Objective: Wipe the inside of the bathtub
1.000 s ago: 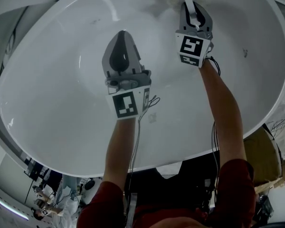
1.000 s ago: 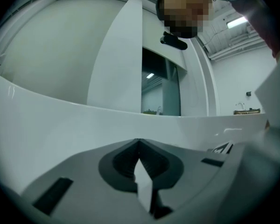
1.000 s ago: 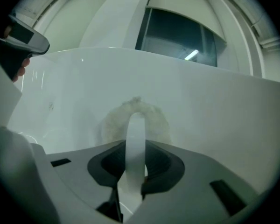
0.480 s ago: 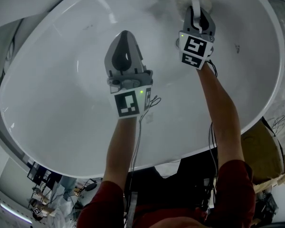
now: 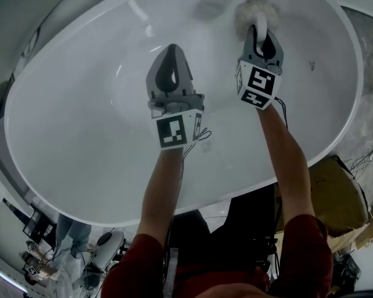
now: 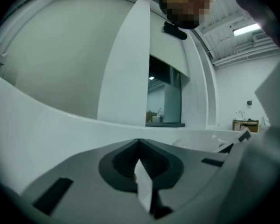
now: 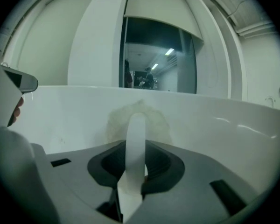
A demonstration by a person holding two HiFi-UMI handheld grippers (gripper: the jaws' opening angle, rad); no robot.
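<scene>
Just below bathtub rim (image 5: 354, 73), right gripper (image 5: 259, 25) clamps sponge (image 5: 256, 6).

The bathtub (image 5: 68, 141) is glossy white; the left gripper (image 5: 171, 49) and right gripper (image 5: 262, 30) are grey with black-and-white square markers; the fuzzy pad (image 5: 255, 8) is off-white; the sleeves (image 5: 133, 267) are dark red

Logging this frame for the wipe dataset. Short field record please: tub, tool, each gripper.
bathtub: white, oval
wiping pad: pale, fluffy, against the far inner wall
pad handle: white, upright between the right jaws
right gripper: jaws shut on pad handle
left gripper: jaws together, nothing held, over the tub's middle, apart from the pad
</scene>
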